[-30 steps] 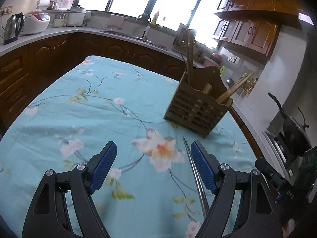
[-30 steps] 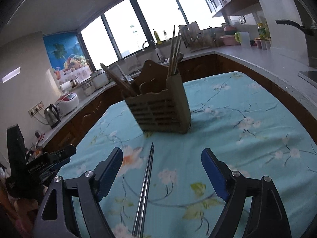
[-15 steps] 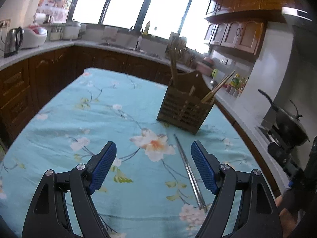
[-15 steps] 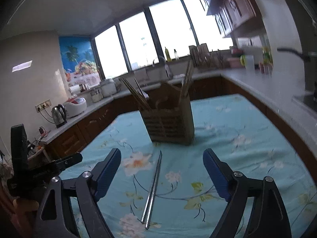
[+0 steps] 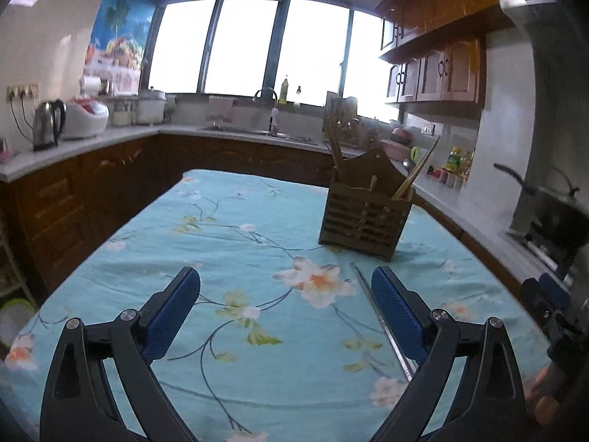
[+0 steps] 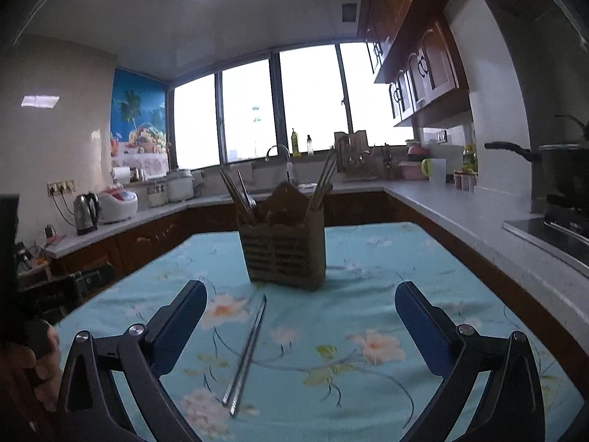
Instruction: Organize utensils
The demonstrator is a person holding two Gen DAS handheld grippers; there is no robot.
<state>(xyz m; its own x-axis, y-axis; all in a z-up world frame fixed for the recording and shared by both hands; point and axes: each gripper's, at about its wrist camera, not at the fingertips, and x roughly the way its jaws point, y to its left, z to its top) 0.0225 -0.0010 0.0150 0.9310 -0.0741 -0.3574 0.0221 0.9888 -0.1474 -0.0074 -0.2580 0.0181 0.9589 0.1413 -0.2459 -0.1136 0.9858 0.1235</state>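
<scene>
Metal chopsticks lie as a pair flat on the floral-clothed bench, between the spread fingers of the right claw. The left claw also gapes, holding nothing, the chopsticks beside its right finger. Beyond stands the wooden utensil holder, upright, with chopsticks inside.

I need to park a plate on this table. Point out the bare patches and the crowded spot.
Bare floral tablecloth lies left of the wooden utensil holder, and also right of the metal chopsticks, toward the counter. Crowded: the strip just in front of the holder, where the chopsticks lie.
</scene>
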